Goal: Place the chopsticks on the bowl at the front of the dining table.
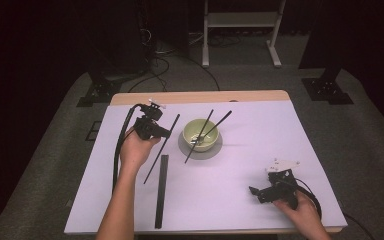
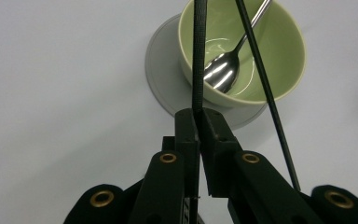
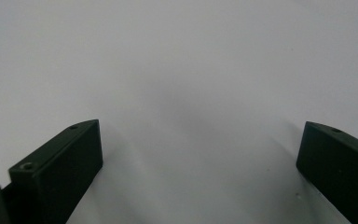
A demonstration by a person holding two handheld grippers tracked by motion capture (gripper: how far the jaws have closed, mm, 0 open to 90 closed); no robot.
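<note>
Bowl (image 1: 200, 134) on saucer (image 1: 200, 151) mid-table, spoon (image 2: 223, 70) inside, chopstick (image 1: 220, 122) across its rim, flat bar (image 1: 161, 190) lying left-front

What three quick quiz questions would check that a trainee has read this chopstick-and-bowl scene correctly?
1. True or false: the left gripper is shut on a black chopstick.
2. What lies inside the green bowl? A) a fork B) a metal spoon C) nothing
3. How do the jaws of the right gripper stand, and what is between them?

Key: 1. True. 2. B. 3. Wide open, with only bare white table cover between them.
</note>
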